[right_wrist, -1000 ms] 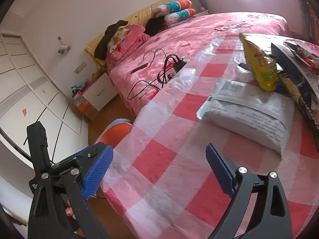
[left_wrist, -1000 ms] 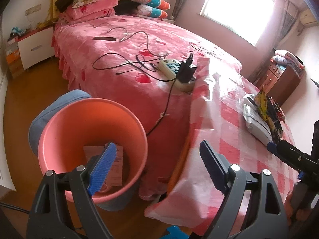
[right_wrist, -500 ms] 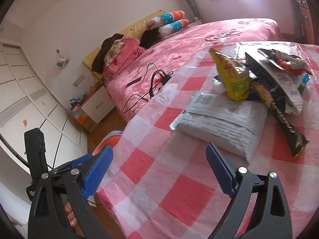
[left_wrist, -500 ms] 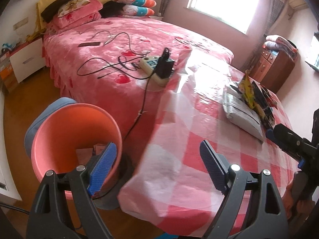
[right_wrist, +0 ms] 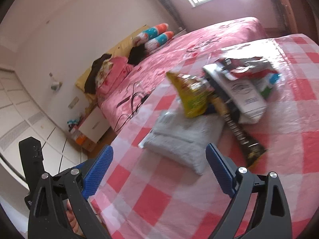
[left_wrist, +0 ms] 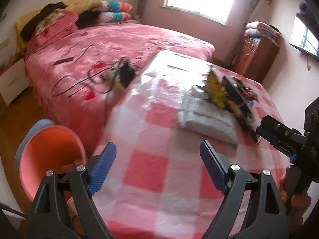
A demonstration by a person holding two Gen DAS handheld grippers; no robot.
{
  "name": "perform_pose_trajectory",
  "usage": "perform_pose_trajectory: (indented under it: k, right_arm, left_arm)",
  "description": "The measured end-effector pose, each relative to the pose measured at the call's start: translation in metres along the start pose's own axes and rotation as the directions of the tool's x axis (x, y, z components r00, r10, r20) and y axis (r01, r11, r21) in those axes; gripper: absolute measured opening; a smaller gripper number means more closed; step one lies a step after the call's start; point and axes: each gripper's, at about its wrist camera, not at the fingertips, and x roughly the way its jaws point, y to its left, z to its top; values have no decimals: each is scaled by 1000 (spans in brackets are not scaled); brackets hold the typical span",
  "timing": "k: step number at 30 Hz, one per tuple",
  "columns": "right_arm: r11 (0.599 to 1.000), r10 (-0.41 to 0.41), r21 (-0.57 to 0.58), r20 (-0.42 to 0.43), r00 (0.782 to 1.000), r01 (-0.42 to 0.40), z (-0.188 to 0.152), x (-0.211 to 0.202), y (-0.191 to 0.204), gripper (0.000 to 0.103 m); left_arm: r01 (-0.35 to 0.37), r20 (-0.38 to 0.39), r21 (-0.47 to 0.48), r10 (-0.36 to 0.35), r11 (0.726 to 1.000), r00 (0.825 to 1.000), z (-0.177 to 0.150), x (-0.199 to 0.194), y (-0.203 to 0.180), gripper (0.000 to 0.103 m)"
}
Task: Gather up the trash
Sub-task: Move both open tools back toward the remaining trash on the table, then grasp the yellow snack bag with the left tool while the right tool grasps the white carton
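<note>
Both sets of tongs are held over the near end of the bench, which is covered by a pink-and-white checked cloth (left_wrist: 159, 159). The left tongs (left_wrist: 157, 167) are spread wide with nothing between the blue pads, and the same goes for the right tongs (right_wrist: 159, 169), wide apart and empty. In the left view the right tongs can also be spotted at the right edge, with a hand (left_wrist: 295, 197) wrapped round the grip.

Down on the floor by the bench's near left corner, an orange-pink bucket (left_wrist: 49, 159) is parked, with something blue-grey tucked behind it. What's inside it can't be made out.

The trash is piled toward the right side of the bench, a bit further in. Nearest is a grey-white padded bag (right_wrist: 179, 139) lying flat. A yellow snack bag (right_wrist: 191, 95) is propped on its far edge, and a long dark wrapper (right_wrist: 239, 133) is stretched out beside it toward the near side. Behind those, a white packet (right_wrist: 245, 95) and a red-and-white bag (right_wrist: 247, 67) are stacked together, all pretty blurry.

Past the bench's far left edge, a bed with a pink cover (left_wrist: 99, 45) is seen, with a power strip and black cables (left_wrist: 119, 73) on it. Pillows (left_wrist: 113, 10) are heaped at the headboard.
</note>
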Motion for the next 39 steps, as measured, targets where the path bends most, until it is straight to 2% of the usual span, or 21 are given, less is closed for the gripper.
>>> perform_pose_trajectory:
  k: [7, 12, 22, 23, 25, 29, 33, 36, 39]
  right_arm:
    - [996, -63, 64, 62, 996, 59, 18, -21, -38, 93]
    - [989, -103, 117, 73, 992, 94, 28, -26, -64, 93]
    - [976, -107, 200, 96, 990, 86, 36, -43, -98, 93]
    - [974, -103, 210, 95, 990, 81, 36, -45, -102, 93]
    - [973, -95, 221, 93, 991, 73, 36, -45, -106, 93]
    - [972, -88, 226, 87, 992, 66, 34, -46, -110, 93]
    - [972, -81, 228, 81, 993, 61, 34, -44, -111, 93]
    - [971, -76, 234, 77, 994, 56, 33, -44, -113, 93]
    - [968, -75, 244, 74, 994, 55, 32, -43, -116, 93]
  left_arm:
    - [45, -4, 91, -45, 995, 999, 22, 22, -49, 86]
    - [89, -25, 98, -87, 991, 996, 40, 44, -74, 86]
    - [129, -82, 69, -123, 989, 989, 84, 114, -106, 85]
    - [122, -83, 76, -116, 990, 990, 86, 119, -108, 84]
    - [105, -79, 89, -98, 990, 992, 90, 128, -113, 74]
    - [108, -81, 83, -101, 991, 992, 98, 142, -116, 69]
    - [124, -82, 98, -116, 987, 990, 102, 152, -121, 52]
    - [116, -68, 121, -108, 986, 992, 103, 155, -124, 48]
    - [121, -64, 111, -115, 986, 991, 107, 155, -121, 33]
